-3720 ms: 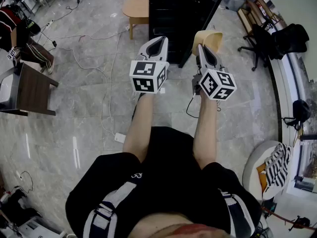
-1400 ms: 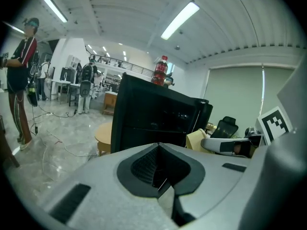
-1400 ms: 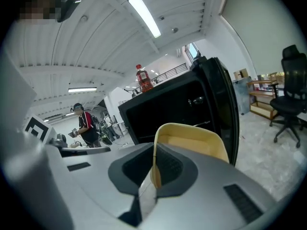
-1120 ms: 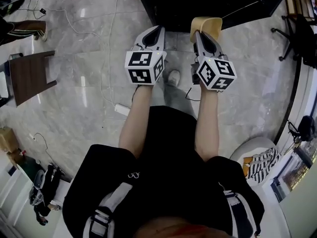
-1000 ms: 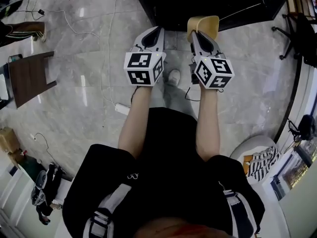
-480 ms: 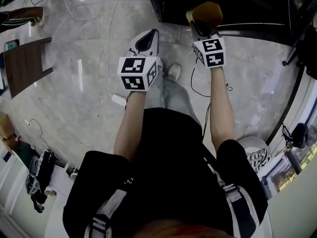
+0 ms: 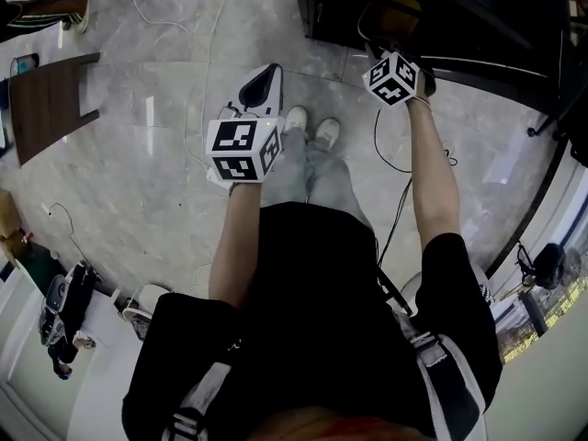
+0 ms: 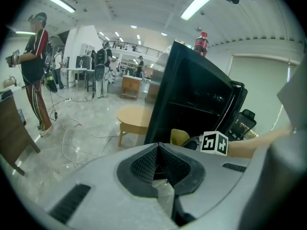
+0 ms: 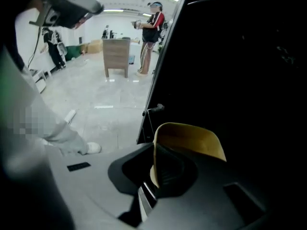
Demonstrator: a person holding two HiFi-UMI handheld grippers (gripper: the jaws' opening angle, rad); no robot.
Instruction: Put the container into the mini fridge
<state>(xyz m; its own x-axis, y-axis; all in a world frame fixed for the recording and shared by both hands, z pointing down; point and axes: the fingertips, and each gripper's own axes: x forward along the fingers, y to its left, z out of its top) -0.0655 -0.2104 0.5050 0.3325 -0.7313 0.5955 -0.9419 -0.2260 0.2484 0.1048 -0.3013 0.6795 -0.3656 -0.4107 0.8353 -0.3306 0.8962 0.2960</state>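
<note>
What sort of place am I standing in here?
Probably an open-plan lab or office: ceiling strip lights, a grey stone floor, and a round pale wooden table beside a black mini fridge.

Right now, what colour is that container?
The container is mustard yellow, clearest in the right gripper view.

Yellow open container (image 9: 192, 138), rim pinched in right claw (image 9: 153, 167), at black mini fridge (image 9: 240, 56) opening.
</note>
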